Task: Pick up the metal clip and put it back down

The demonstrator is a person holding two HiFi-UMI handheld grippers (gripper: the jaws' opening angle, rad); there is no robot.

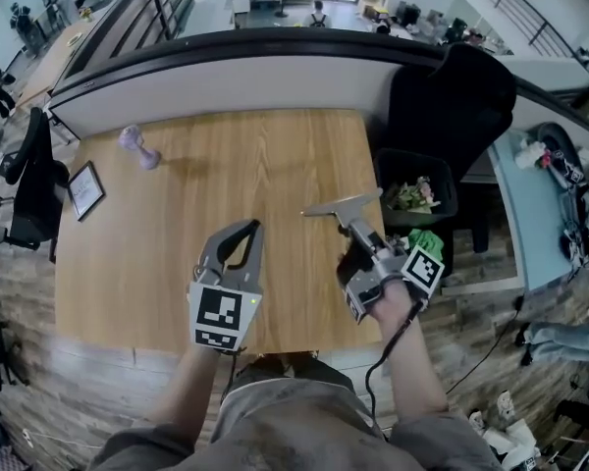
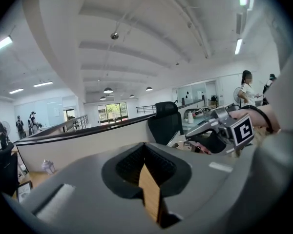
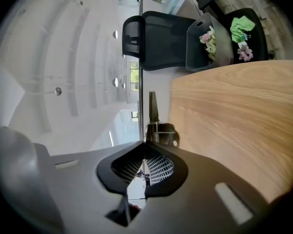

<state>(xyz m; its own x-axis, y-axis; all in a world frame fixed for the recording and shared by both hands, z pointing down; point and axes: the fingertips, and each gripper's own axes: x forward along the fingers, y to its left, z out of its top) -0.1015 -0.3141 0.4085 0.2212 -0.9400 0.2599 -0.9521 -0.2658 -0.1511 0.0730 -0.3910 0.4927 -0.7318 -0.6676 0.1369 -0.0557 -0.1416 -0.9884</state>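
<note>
both forearms reached up from the bottom of the head view, each hand pointing its gripper roughly level toward the far wall. the left gripper sat just left of centre, its jaws pressed together with nothing in them. the right gripper, rolled onto its side, had its jaws clamped on the handle of the metal clip. the clip hung over the right part of the table, clear of the wood.

the table was pale wood and stood against a curved white half-wall with a dark rail. around it was a big open office with bright ceiling strips.

i counted two grippers and one clip. one purple dumbbell lay near the table's upper left corner, and one small framed picture at its left edge. at right were one black chair and one black bin with flowers in it.
</note>
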